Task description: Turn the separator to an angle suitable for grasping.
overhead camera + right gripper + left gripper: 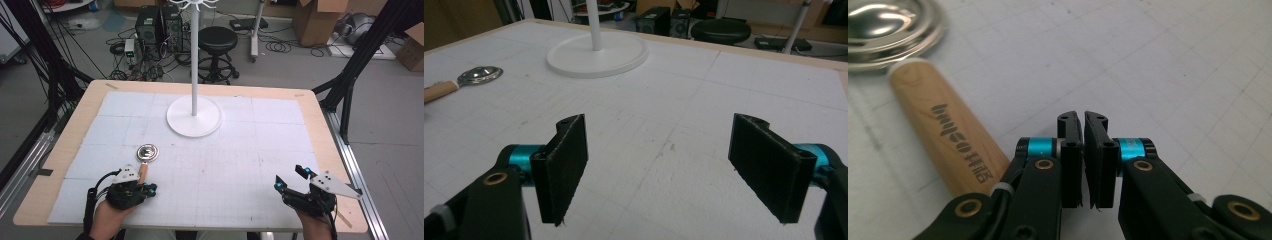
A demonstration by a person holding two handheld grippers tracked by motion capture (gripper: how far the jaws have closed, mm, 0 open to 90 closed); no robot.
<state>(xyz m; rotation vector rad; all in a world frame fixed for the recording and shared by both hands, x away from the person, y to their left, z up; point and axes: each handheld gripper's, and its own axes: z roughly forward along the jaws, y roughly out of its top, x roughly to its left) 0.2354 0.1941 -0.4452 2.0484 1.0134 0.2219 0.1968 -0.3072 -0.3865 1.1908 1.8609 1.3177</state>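
Your left gripper [1083, 165] has its black jaws pressed together on nothing; the flat pads [1071, 150] meet face to face. Just beside it, to its left in the left gripper view, lies the steel ladle with a rounded pale wooden handle [945, 137]: smooth light wood grain, dark lettering printed along it, too skewed to read. Its shiny shallow round bowl [148, 153] mirrors the ceiling and rests on the mat, handle pointing back toward your left hand [107, 215].

Your right gripper [671, 167] has its jaws wide apart, holding nothing; the pads [566, 165] look matte and rough, with cyan metal collars behind them. It sits near the front right of the table, well apart from the ladle.

White gridded foam mat [240, 165] covers the light wooden table [325, 135], with bare wood showing round the rim. White stand with round flat base and thin pole [194, 117] stands at the middle rear. Between both grippers the mat lies bare.
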